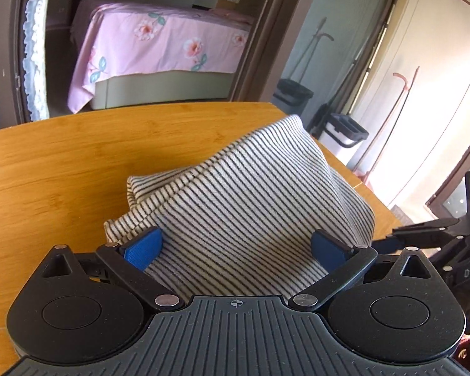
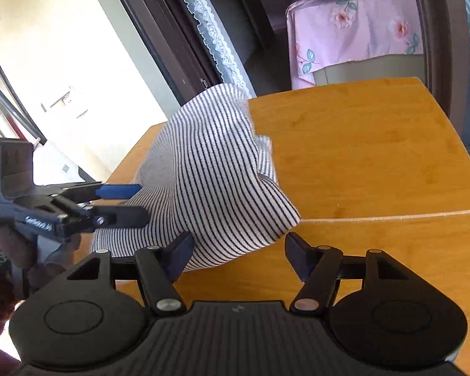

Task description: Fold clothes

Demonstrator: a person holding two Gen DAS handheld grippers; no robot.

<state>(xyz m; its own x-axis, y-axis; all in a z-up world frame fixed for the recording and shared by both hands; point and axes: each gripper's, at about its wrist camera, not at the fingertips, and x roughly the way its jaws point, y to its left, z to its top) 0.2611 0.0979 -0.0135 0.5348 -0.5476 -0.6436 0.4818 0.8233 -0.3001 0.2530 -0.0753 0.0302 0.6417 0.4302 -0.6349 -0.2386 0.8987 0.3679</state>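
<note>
Striped cloth [image 1: 235, 194] bunched btwn wide-open left tongs [image 1: 236, 247], its edge inside open right tongs [image 2: 239, 252].

The near hem of the cream, dark-striped knit garment [image 1: 235, 206] is hidden behind the left tongs' [image 1: 235, 247] black body, the wooden counter [image 2: 376, 163] is cut off by the picture's right edge, and the pink floral bedspread [image 2: 354, 28] is partly concealed by the dark door frame [image 2: 435, 31].
</note>
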